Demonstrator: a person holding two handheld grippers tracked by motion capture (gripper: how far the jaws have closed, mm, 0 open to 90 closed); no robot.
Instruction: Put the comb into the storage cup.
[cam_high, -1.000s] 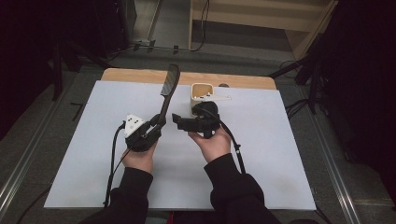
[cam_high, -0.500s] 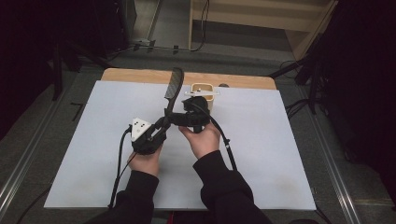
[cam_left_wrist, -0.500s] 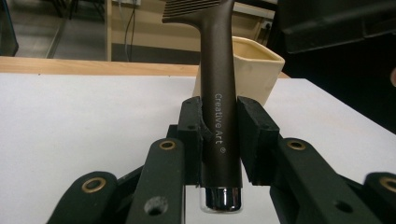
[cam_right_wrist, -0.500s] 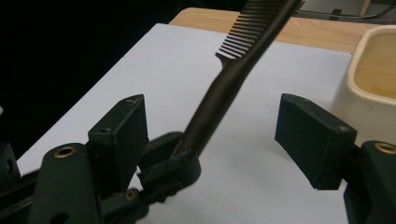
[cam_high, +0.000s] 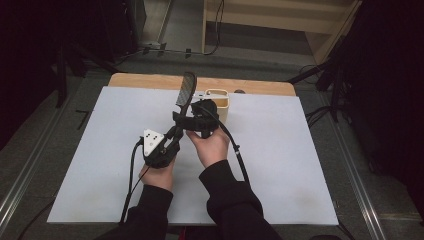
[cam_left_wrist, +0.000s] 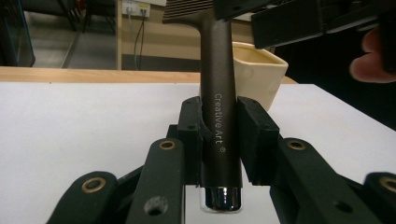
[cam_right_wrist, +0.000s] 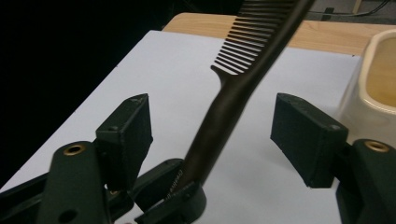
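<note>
Both grippers at comb (cam_left_wrist: 219, 88): left jaws pinching handle, right jaws spread; cream cup (cam_high: 221, 102) probably just behind.

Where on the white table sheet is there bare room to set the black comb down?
The white sheet is bare to the right of the right hand, and to the left of the left tongs, out to its edges. It is crowded at the middle back, where the long black plastic comb rises beside the cream ceramic cup.
</note>
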